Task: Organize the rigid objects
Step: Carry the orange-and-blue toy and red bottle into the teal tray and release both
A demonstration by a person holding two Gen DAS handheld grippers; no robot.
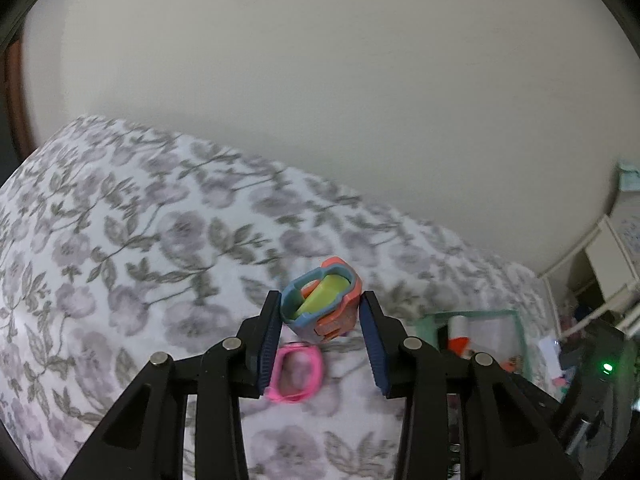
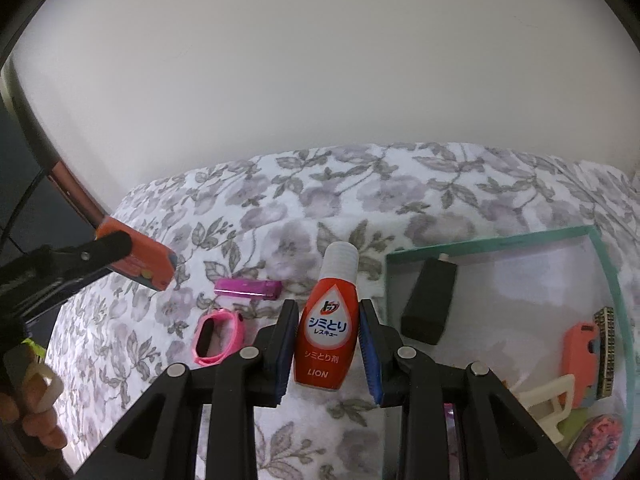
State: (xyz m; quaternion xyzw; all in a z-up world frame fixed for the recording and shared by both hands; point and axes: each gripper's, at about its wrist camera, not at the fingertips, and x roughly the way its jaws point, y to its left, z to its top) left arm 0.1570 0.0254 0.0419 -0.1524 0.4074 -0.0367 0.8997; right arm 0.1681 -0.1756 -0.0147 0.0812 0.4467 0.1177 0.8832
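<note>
My left gripper (image 1: 320, 312) is shut on an orange and blue toy case (image 1: 322, 300) with a yellow-green piece inside, held above the floral bedspread; it also shows in the right wrist view (image 2: 136, 258). A pink band (image 1: 298, 372) lies on the bed below it, also in the right wrist view (image 2: 218, 336). My right gripper (image 2: 328, 316) is shut on a red LION stain-remover bottle (image 2: 328, 332) with a white cap, held upright. A magenta bar (image 2: 248, 289) lies on the bed behind it.
A teal-rimmed white tray (image 2: 480, 244) sits on the bed at right, holding a black bottle (image 2: 430, 300), an orange case (image 2: 580, 356), a cream frame and a pink doughnut toy. A plain wall runs behind the bed. Cluttered furniture stands far right in the left wrist view.
</note>
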